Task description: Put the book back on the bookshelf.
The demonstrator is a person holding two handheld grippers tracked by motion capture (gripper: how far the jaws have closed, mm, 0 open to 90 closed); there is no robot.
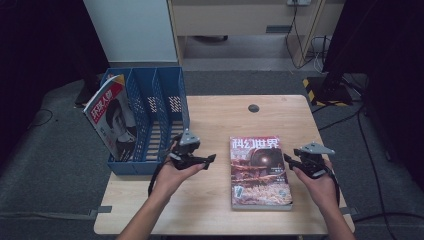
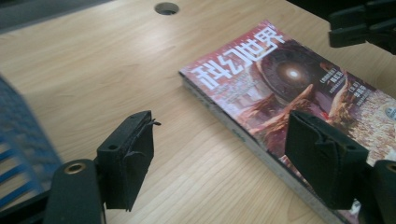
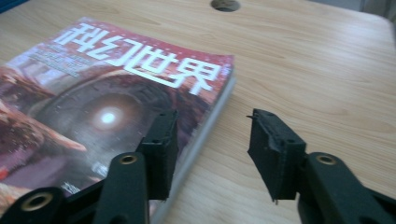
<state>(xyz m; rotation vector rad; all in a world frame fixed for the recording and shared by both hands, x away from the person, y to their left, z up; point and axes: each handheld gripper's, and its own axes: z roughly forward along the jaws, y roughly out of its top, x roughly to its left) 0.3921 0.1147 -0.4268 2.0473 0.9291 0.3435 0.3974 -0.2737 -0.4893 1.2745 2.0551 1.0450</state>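
A stack of magazines with a red science-fiction cover [image 1: 260,172] lies flat on the wooden table, right of centre. My left gripper [image 1: 211,160] hovers just left of it, pointing right. In the left gripper view its jaws [image 2: 219,154] stand wide apart with nothing between them, and the cover [image 2: 299,88] lies ahead. My right gripper [image 1: 287,161] is at the stack's right edge, pointing left. In the right gripper view its jaws [image 3: 212,149] stand apart: one over the cover [image 3: 107,93], the other over bare table, pressing on nothing.
A blue file rack [image 1: 150,115] with several slots stands at the table's left edge. Another magazine [image 1: 112,117] leans in its leftmost slot. A round cable hole [image 1: 253,108] sits near the table's far edge. The right gripper [image 2: 359,23] shows in the left gripper view.
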